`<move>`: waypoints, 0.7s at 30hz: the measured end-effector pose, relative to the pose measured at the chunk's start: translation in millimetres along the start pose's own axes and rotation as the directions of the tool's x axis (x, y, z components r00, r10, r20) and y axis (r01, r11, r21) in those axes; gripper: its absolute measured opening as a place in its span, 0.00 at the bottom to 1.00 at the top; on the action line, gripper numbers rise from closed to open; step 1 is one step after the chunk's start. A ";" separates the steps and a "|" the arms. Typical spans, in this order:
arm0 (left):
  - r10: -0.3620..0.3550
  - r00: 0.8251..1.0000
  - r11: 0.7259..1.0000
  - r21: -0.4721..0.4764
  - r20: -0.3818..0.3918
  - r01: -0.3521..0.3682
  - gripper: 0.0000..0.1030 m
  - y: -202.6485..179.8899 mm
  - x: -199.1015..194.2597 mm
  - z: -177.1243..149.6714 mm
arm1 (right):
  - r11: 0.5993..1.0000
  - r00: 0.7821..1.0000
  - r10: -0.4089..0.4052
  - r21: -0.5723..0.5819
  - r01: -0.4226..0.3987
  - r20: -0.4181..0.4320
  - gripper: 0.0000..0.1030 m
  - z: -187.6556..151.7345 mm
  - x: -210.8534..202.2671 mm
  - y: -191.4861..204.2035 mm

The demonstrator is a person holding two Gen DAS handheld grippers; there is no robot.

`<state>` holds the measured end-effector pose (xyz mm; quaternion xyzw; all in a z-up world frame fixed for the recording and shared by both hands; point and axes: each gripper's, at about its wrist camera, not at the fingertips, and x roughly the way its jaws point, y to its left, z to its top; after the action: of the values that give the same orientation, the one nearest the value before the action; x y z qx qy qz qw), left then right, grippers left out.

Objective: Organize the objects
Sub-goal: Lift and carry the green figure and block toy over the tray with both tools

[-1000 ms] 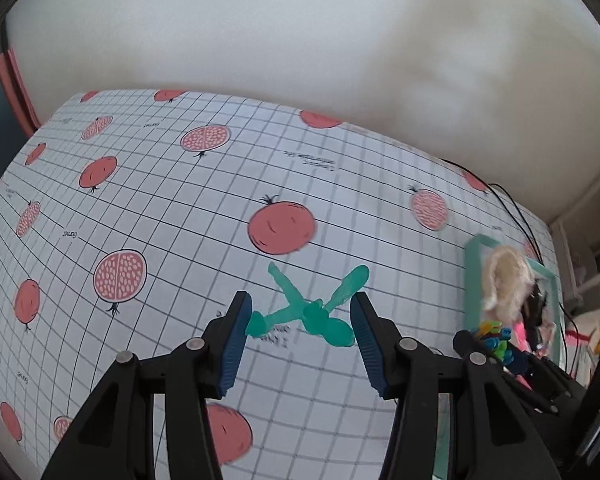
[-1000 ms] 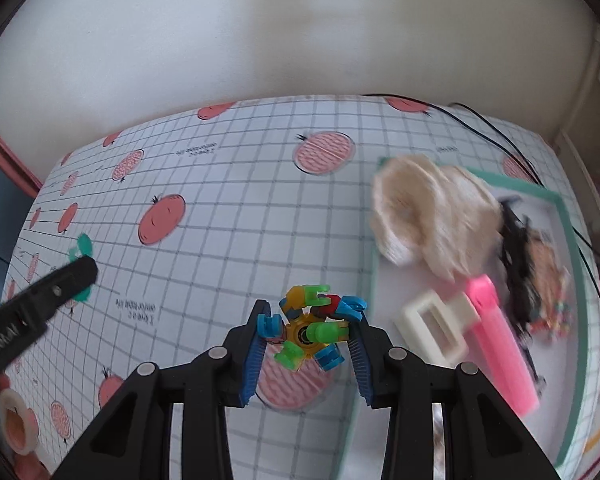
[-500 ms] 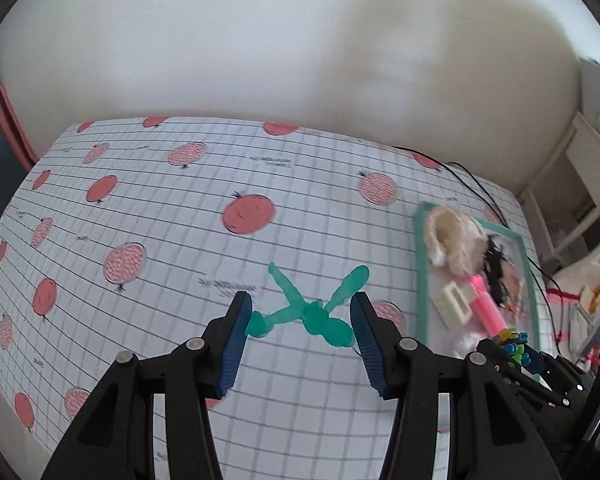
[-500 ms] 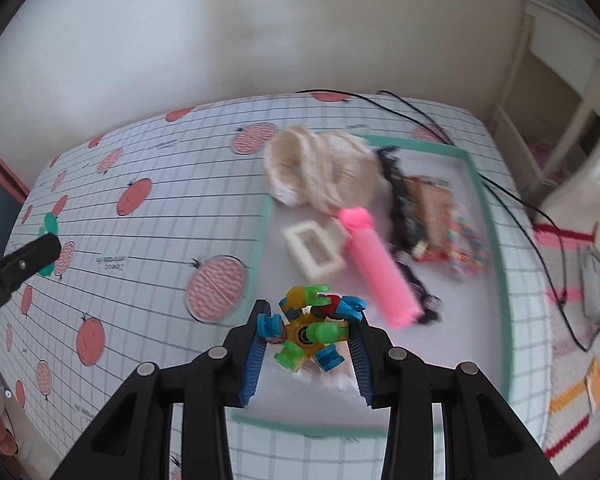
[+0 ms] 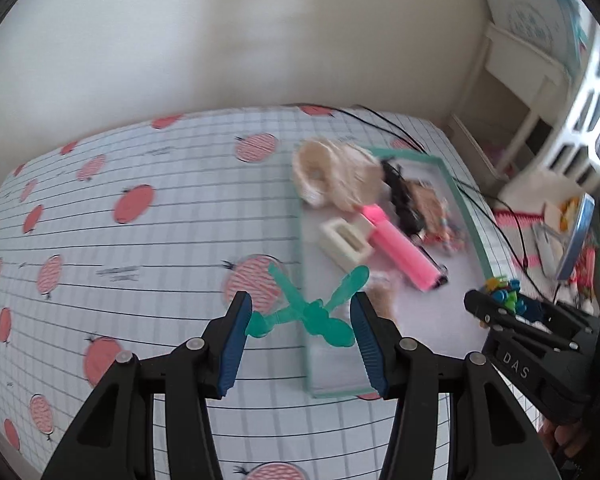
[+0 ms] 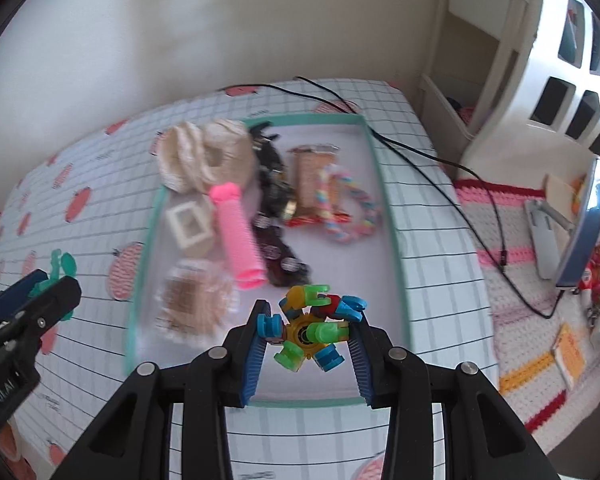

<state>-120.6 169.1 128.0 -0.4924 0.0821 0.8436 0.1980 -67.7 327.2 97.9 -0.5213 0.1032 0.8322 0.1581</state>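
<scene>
left tool gripping green toy, tray beyond

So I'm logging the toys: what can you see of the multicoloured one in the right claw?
The multicoloured toy looks like hard plastic: a yellow hub with a dark centre, ringed by stubby blue, green, yellow and red clip-like arms. The right claw is shut on it, blue pads pressing either side, holding it over the near end of the teal-rimmed tray.
</scene>
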 end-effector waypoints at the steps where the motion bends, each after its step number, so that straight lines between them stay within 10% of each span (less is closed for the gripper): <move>1: 0.008 1.000 1.000 0.012 -0.005 -0.008 0.51 -5.4 4.9 -1.6 | 1.000 1.000 -0.006 -0.001 0.006 -0.006 0.39 -0.4 2.4 -4.3; 21: 0.033 0.985 0.992 0.127 -0.171 -0.011 0.51 -58.7 65.3 -30.8 | 0.999 0.994 -0.021 -0.048 0.016 -0.109 0.40 -18.2 36.1 -6.2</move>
<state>-100.1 228.6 59.5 -0.5491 0.1576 0.7931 0.2114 -64.8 332.4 57.4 -0.5708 0.0872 0.8030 0.1476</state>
